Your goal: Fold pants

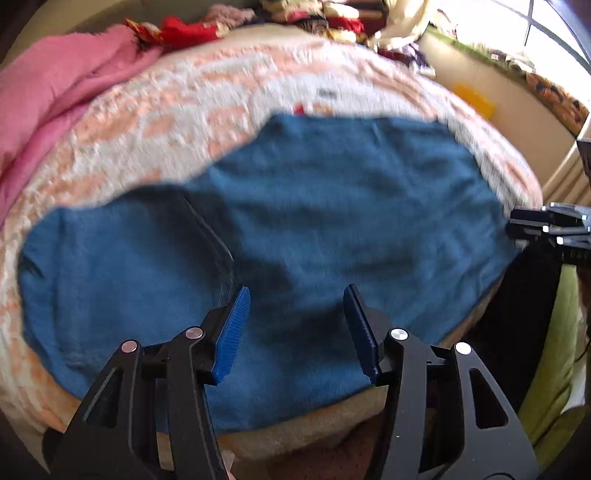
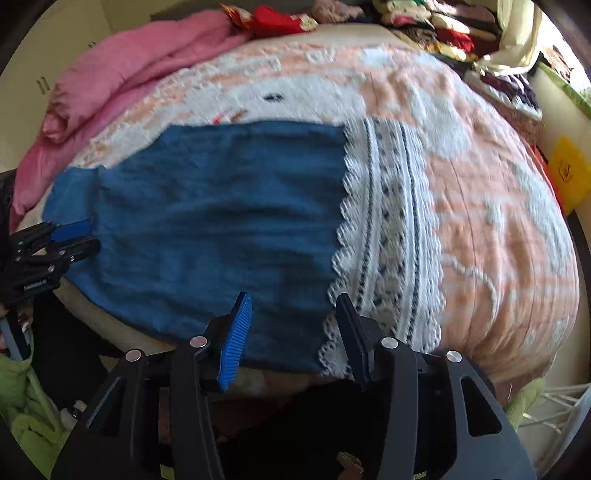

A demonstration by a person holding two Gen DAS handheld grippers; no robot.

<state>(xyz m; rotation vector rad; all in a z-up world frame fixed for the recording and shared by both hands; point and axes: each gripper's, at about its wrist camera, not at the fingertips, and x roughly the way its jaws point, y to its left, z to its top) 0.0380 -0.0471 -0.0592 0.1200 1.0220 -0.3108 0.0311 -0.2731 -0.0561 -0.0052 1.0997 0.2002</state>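
Blue pants point(image 2: 207, 221) laid flat on peach-and-white bedspread point(image 2: 498, 229), white lace hem point(image 2: 388, 236) at right | left gripper point(image 1: 297, 332) held half open, empty | right gripper point(image 2: 295, 336) held half open above hem, empty

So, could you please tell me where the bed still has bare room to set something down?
Bare bedspread lies right of the pants' lace hem, and between the blue pants and the pink blanket. The far edge is crowded with piled clothes.
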